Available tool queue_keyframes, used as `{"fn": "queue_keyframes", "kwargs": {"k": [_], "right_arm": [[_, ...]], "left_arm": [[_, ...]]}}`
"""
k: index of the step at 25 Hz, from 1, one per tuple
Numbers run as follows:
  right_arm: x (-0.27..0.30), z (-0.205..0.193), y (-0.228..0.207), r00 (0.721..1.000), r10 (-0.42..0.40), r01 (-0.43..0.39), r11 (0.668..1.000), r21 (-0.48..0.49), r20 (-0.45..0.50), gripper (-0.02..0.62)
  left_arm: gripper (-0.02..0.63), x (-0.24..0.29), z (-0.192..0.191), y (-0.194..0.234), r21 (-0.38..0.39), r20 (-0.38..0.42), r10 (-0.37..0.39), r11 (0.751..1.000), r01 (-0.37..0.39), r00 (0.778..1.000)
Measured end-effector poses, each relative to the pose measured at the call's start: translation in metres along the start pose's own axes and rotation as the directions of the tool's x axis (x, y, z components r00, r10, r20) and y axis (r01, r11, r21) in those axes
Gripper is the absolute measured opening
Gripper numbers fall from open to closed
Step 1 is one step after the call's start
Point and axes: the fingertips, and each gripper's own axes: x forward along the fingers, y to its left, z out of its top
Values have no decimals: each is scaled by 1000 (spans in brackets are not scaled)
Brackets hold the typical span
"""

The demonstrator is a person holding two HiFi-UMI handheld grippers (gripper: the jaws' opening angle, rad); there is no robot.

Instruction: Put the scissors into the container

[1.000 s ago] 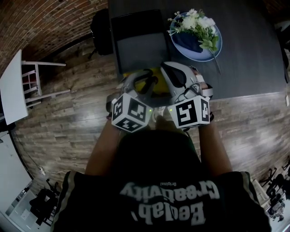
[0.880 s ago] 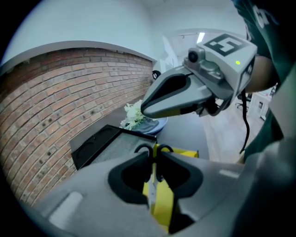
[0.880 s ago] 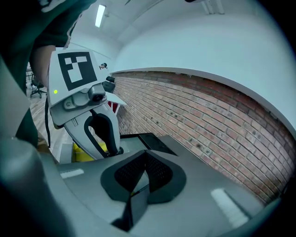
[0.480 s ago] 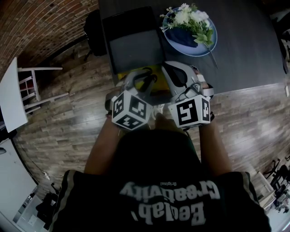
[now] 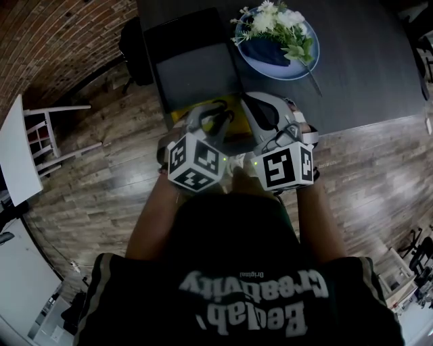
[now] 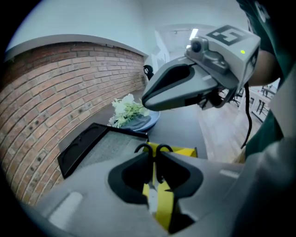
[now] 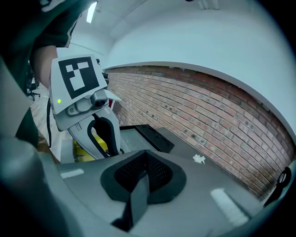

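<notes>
- Counting the tools, two grippers are seen side by side at the centre of the head view, both held out over the near edge of one dark table (image 5: 365, 74).
- The claw of the left gripper (image 6: 154, 157) is clamped at a narrow gap on one pair of scissors (image 6: 151, 200). The two black handle loops are pointed away from the gripper, and the silver blade is caught inside the claw.
- The scissors are held over one yellow container (image 6: 185, 151), which is set at the table's near edge, at 12 o'clock from the left gripper. Whether the two touch cannot be told.
- The claw of the right gripper (image 7: 147, 155) is closed, and nothing is seen inside it. It is held just beside the left gripper, at its 3 o'clock.
- One black tray (image 5: 193, 67) is laid on the table at 12 o'clock in the head view, just beyond the yellow container.
- One blue plate (image 5: 301, 64) is placed at 1 o'clock, and one bunch of white flowers (image 5: 274, 20) with green leaves is laid on it.
- One white chair (image 5: 51, 132) is stood on the wooden floor (image 5: 101, 196) at 9 o'clock, and one brick wall (image 5: 61, 34) is seen at 11 o'clock.
</notes>
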Motion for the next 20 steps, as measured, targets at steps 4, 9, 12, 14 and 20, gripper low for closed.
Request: {"fn": "queue_keyframes", "kwargs": {"k": [4, 9, 12, 14, 20], "right_arm": [[-1, -6, -1, 1000, -3, 3, 1000, 9, -11, 6], [0, -14, 0, 1000, 3, -3, 1000, 12, -25, 6], [0, -17, 0, 1000, 1, -1, 1000, 20, -29, 6], [0, -22, 1, 999, 7, -6, 1000, 15, -36, 6], [2, -26, 0, 999, 6, -5, 1000, 31, -40, 6]], "left_arm": [[80, 5, -1, -1, 1, -7, -13, 1000, 13, 1000], [80, 12, -3, -3, 4, -16, -29, 1000, 29, 999], [80, 16, -3, -4, 4, -23, -36, 999, 36, 999], [80, 18, -4, -5, 6, -26, -41, 999, 41, 999], [80, 26, -7, -6, 8, -37, -54, 998, 54, 998]]}}
